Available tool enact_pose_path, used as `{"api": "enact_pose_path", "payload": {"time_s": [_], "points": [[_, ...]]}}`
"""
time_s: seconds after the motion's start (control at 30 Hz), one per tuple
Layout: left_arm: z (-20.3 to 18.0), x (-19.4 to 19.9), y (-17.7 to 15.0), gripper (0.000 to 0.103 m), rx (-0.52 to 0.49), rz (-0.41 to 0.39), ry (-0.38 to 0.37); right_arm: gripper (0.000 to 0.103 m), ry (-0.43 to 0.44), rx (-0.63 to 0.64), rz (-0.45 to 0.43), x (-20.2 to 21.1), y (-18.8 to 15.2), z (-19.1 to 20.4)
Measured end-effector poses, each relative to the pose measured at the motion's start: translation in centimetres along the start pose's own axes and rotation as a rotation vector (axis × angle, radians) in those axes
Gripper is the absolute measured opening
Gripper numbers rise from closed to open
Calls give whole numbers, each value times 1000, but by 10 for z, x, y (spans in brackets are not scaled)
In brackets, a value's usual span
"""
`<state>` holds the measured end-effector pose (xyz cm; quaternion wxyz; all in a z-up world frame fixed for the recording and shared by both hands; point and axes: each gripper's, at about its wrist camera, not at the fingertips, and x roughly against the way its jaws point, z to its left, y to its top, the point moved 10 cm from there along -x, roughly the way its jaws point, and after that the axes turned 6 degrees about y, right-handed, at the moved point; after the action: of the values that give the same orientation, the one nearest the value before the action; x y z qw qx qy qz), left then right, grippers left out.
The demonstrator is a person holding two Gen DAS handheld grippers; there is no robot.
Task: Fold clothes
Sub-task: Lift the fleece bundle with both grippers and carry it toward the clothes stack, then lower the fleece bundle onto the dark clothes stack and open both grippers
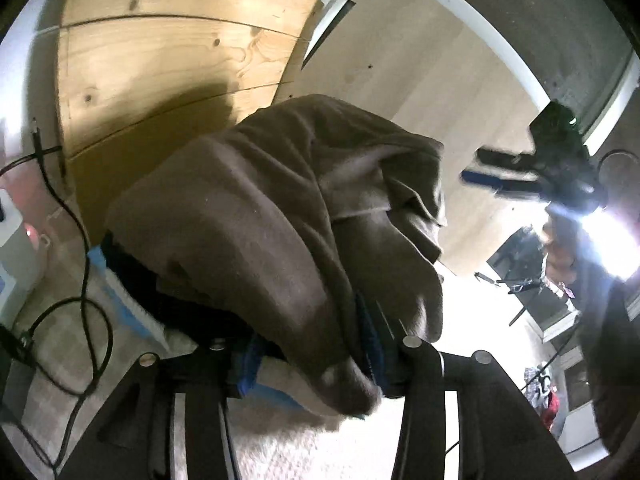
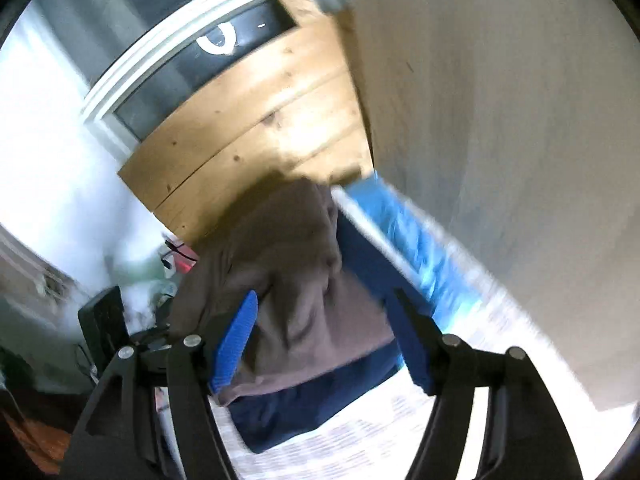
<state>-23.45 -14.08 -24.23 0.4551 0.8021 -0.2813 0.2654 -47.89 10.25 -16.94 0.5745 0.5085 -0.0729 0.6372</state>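
left tool point(image 1: 316, 364) clamped on brown garment point(image 1: 280, 216), cloth bunched and draped over its fingers, lifted above navy cloth point(image 2: 320, 408) and white-blue bedding point(image 2: 412, 240). right tool point(image 2: 324, 344) apart, blue pads wide, nothing between, hovering near brown garment. wooden board point(image 1: 168, 60) behind. no container visible.

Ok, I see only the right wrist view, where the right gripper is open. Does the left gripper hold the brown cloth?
Observer: Cannot tell. In the left wrist view the brown cloth drapes over the left gripper and hides its fingertips.
Operator: Is my right gripper touching the cloth?
Observer: No, that view shows the right gripper in the air, apart from it.
Operator: Anything beside the cloth there?
Observer: A black cable lies to its left in that view.
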Motion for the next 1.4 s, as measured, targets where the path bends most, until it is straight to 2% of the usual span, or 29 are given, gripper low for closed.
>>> {"api": "enact_pose_path", "payload": {"time_s": [0.1, 0.17, 0.2, 0.23, 0.3, 0.4, 0.43, 0.5, 0.53, 0.57, 0.67, 0.7, 0.77, 0.87, 0.9, 0.97, 1.03, 1.07, 1.1, 1.13, 1.2, 1.3, 1.37, 1.4], "points": [[-11, 1, -5, 50, -45, 1, 5, 66, -22, -49, 41, -31, -23, -8], [-15, 1, -8, 46, -81, 4, 8, 65, -2, -81, 37, -41, -25, -9], [-16, -1, -7, 41, -90, 12, 6, 54, 8, -98, 35, -46, -25, -9], [-16, -2, -4, 36, -86, 17, 1, 47, 18, -114, 33, -51, -26, -9], [-20, 2, 5, 33, -64, 8, -18, 30, 37, -119, 23, -48, -21, -5], [-37, 9, 14, 32, -75, -27, -47, 21, 42, -47, -8, -16, 0, 9], [-41, 3, 11, 33, -88, -17, -40, 21, 21, -30, -4, -11, 6, 8], [-38, -17, -7, 34, -114, 50, -9, 23, -91, -25, 50, -23, 8, -17], [-35, -21, -15, 34, -119, 83, -8, 28, -128, -43, 92, -31, 1, -29], [-33, -17, -18, 34, -117, 99, -17, 39, -152, -64, 134, -37, -7, -40], [-31, 5, -20, 34, -147, 111, -20, 41, -144, -80, 62, -13, -13, -39], [-32, 20, -16, 34, -177, 90, -11, 41, -156, -55, 16, 2, -12, -31], [-36, 38, -7, 36, -226, 48, 8, 41, -125, -2, -53, 21, -6, -8], [-46, 49, 21, 39, -310, -41, 45, 39, -79, 88, -119, 24, 12, 33], [-48, 43, 29, 42, -322, -57, 43, 39, -67, 123, -124, 17, 19, 44], [-51, 22, 35, 42, -319, -48, 6, 39, -80, 162, -112, -7, 29, 51], [-53, -13, 22, 42, -305, 14, -63, 38, -149, 146, -60, -39, 28, 27], [-51, -32, 11, 42, -317, 56, -68, 38, -227, 130, 7, -64, 19, 0], [-50, -41, 3, 42, -328, 70, -64, 38, -253, 103, 69, -87, 11, -23], [-48, -51, -5, 42, -340, 85, -61, 38, -228, 64, 79, -92, 9, -32], [-46, -43, -1, 42, -322, 91, -82, 38, -161, -10, 48, -81, 13, -35], [-40, -14, 18, 43, -291, 73, -112, 40, -186, 9, -43, -32, 24, -17], [-29, 8, 33, 47, -342, 8, -56, 40, -154, 38, -81, -6, 14, 7], [-22, 14, 38, 47, -388, -19, -4, 40, -118, 56, -94, 5, 3, 23]]}}
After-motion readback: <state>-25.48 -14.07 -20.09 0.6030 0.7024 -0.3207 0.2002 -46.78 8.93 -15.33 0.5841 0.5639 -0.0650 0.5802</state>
